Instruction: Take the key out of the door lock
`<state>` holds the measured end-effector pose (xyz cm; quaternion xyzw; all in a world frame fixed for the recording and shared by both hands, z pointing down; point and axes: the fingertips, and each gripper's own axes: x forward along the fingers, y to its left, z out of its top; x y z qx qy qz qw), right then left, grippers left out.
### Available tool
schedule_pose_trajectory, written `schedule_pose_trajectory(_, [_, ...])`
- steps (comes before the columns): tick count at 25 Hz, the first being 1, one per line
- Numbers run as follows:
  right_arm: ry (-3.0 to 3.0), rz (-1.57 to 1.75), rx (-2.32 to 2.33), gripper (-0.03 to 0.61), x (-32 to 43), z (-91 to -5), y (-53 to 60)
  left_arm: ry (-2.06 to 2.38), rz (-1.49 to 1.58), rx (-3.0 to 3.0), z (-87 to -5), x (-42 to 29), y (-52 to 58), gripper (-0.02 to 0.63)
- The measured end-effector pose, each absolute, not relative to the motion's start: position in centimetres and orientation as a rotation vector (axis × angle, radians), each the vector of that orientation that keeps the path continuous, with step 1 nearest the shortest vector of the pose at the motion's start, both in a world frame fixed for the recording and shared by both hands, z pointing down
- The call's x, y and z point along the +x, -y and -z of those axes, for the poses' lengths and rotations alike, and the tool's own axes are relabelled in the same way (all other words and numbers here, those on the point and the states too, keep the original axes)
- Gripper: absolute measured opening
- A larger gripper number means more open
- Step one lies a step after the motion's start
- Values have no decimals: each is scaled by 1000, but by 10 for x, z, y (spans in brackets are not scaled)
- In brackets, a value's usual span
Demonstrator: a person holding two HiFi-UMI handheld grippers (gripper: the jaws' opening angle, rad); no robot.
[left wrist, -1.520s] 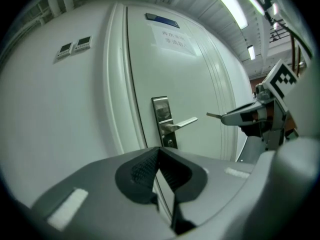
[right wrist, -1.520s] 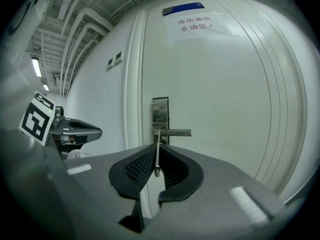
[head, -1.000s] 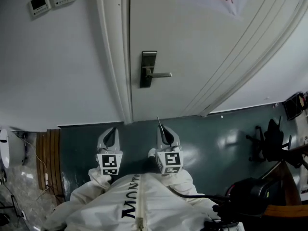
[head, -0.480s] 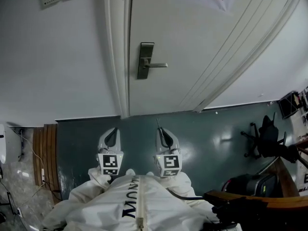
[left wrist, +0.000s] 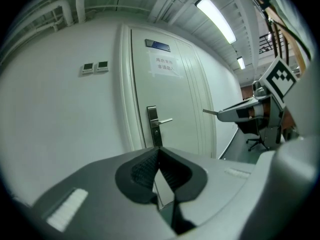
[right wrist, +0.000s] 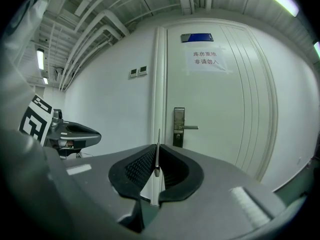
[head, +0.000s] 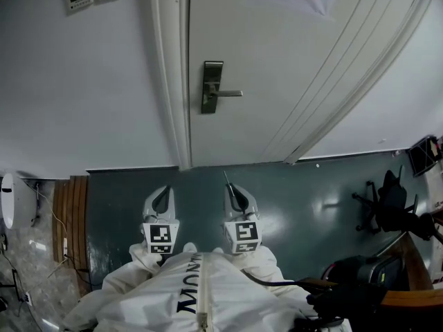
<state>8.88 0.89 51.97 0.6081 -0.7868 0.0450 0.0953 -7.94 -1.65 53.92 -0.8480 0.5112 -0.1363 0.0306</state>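
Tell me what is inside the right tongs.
A thin key, seen edge-on, is pinched in the shut right tongs, its tip sticking out. Its flat faces, against the pads, cannot be seen.

A paper sign (right wrist: 205,59) on the door (right wrist: 220,109) carries red Chinese in two lines: 库房重地, 非请勿入. Dark letters on the person's white suit (head: 187,289) look like MUNOW. The blue plate (right wrist: 197,37) above the sign is too small to read.
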Motion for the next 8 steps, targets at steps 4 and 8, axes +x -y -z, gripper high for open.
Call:
schedule_pose_trajectory(4, [2343,-134,1795,23,91,-518,-6,-1582,414,-2604,-534,-78,19,0])
schedule_pose_trajectory(8, [2344,-161,1798,23,96,-517,-6,-1573,398,-2597,-528,-73,21,0])
